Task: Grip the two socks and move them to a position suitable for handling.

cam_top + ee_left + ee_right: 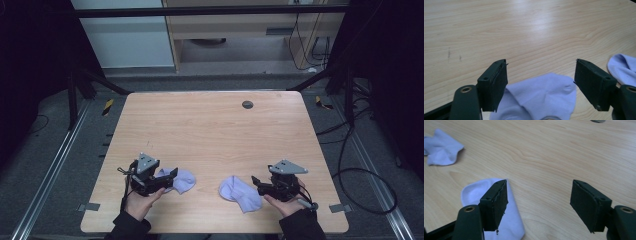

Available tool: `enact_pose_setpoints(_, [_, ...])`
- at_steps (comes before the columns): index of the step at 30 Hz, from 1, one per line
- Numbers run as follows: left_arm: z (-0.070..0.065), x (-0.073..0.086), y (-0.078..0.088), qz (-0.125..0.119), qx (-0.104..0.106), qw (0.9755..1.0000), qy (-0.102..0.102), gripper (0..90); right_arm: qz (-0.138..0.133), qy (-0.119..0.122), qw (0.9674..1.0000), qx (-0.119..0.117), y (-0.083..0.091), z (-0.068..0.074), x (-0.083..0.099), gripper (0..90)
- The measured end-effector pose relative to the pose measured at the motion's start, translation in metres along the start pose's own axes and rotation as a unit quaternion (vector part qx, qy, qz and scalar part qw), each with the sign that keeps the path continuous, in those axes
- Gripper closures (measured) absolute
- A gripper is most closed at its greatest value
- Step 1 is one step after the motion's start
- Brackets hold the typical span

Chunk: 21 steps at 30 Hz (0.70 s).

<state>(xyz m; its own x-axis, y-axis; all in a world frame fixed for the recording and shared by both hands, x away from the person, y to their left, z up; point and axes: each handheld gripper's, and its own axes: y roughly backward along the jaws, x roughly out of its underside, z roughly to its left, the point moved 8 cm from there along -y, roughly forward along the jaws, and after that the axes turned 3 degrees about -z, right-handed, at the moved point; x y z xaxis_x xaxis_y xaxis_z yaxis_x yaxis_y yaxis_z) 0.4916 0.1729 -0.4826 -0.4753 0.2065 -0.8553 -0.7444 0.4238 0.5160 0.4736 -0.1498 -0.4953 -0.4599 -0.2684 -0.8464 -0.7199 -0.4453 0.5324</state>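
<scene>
- The table [215, 135] is pale wood-grain with rounded corners; most of its top is left free, and a small dark disc [247, 104] is set near the far edge.
- Two soft, lavender socks are laid near the front edge — the left sock [180, 180] and the right sock [240, 194], apart.
- The left gripper [541, 82] is held wide open over the left sock, nothing gripped; the sock's near end is cut off.
- The right gripper [539, 203] is held wide open, nothing clamped — the right sock is partly hidden behind one jaw.

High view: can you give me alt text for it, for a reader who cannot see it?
Two pale lilac socks lie apart near the front edge of a wooden table: the left sock at the open left gripper, the right sock beside the open right gripper. A person's hands hold both grippers from below.
</scene>
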Motion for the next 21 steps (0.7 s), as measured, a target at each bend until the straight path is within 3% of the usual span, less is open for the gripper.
enact_pose_setpoints(8, [-0.024, 0.003, -0.009, 0.008, 0.016, 0.9997, -0.018, 28.3, 0.011, 0.031, 0.9991, -0.027, 0.0, 0.022, 0.002, 33.2])
enact_pose_setpoints(11, [-0.039, 0.006, -0.014, 0.015, 0.023, 0.9993, -0.026, 28.9, 0.015, 0.028, 0.9988, -0.037, 0.001, 0.028, 0.005, 35.5])
enact_pose_setpoints(21, [-0.066, 0.015, -0.03, 0.034, 0.038, 0.998, -0.036, 32.1, 0.038, 0.026, 0.9972, -0.06, 0.002, 0.04, 0.018, 43.2])
